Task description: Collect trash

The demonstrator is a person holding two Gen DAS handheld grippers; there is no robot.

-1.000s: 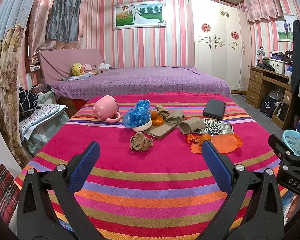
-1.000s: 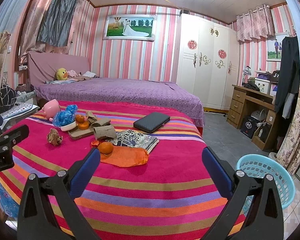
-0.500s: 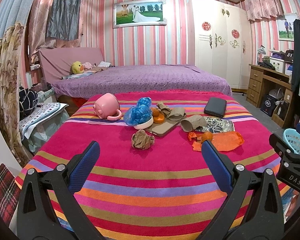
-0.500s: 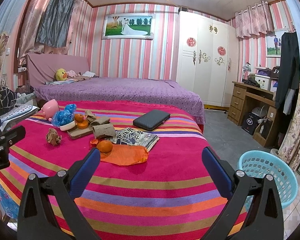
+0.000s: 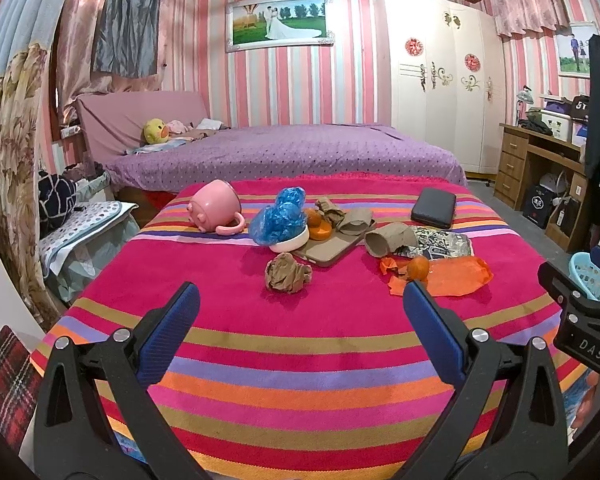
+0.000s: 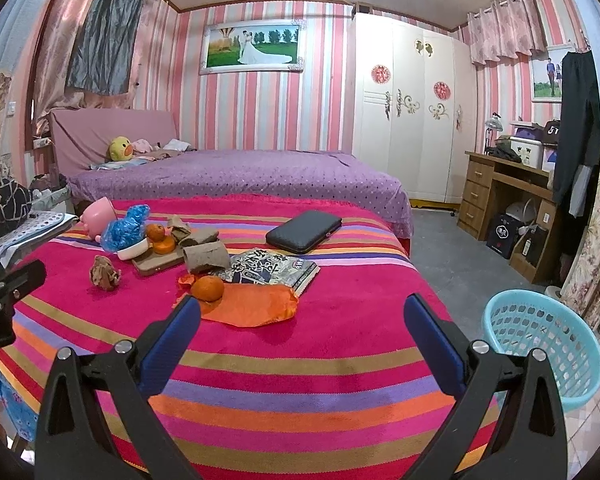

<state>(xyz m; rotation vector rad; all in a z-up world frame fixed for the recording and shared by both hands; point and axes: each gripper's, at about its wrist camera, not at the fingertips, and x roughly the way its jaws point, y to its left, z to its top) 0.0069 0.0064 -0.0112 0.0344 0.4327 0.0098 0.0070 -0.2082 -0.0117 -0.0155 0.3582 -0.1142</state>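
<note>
Nothing has shifted; we keep both grippers hovering at the striped bedspread's (image 5: 300, 344) near edge.
Left gripper (image 5: 300, 312) and right gripper (image 6: 302, 316) gape, ready for the crumpled brown paper ball (image 5: 287, 273).

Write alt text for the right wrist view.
Open right tongs hover empty over a striped bedspread strewn with crumpled brown paper, an orange wrapper, a tangerine and a magazine. A light-blue basket stands on the floor at right.

One pink mug (image 5: 215, 208), one blue bag (image 5: 278, 218), one crumpled paper ball (image 5: 287, 273), one orange wrapper (image 6: 256, 304), one black case (image 6: 304, 231), one basket (image 6: 540, 344) far right.
</note>
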